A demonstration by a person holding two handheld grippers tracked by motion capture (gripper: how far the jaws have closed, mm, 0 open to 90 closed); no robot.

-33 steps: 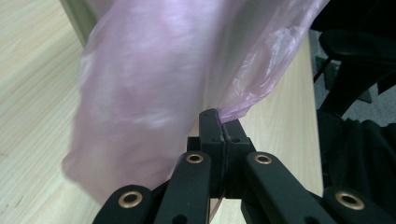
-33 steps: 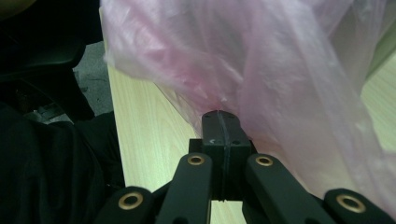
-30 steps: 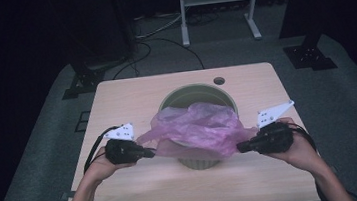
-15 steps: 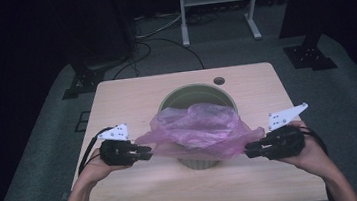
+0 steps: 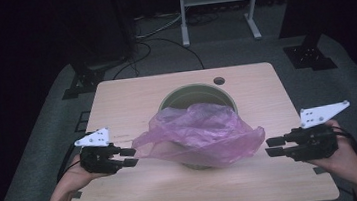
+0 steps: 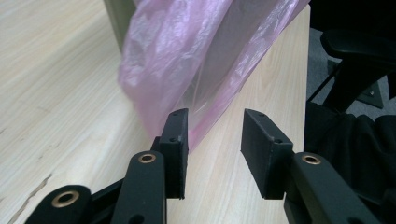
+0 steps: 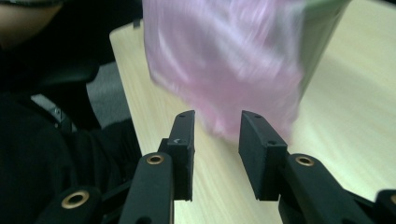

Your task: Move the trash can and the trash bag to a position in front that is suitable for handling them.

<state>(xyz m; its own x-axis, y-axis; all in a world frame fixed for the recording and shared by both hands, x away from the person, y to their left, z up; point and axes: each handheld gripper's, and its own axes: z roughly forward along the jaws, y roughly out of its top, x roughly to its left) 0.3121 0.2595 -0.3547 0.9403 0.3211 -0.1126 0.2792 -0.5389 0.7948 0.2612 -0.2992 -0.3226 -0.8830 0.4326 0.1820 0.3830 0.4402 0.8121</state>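
left gripper (image 5: 131,156) jaws opening, right gripper (image 5: 271,147) likewise

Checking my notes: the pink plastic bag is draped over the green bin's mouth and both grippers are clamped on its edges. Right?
Not quite. The pink plastic bag is draped over the green bin, but both gripper views show open jaws that have just been opening, clear of the bag.

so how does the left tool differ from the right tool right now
The left tool sits right at the pink bag's left corner; the right tool is slightly clear of its right corner. In the left gripper view the bag's edge runs down past one pad; in the right gripper view the bag lies beyond the tips. Shared: both have just been opening, nothing is gripped, and both point inward at the bag draped over the green bin.
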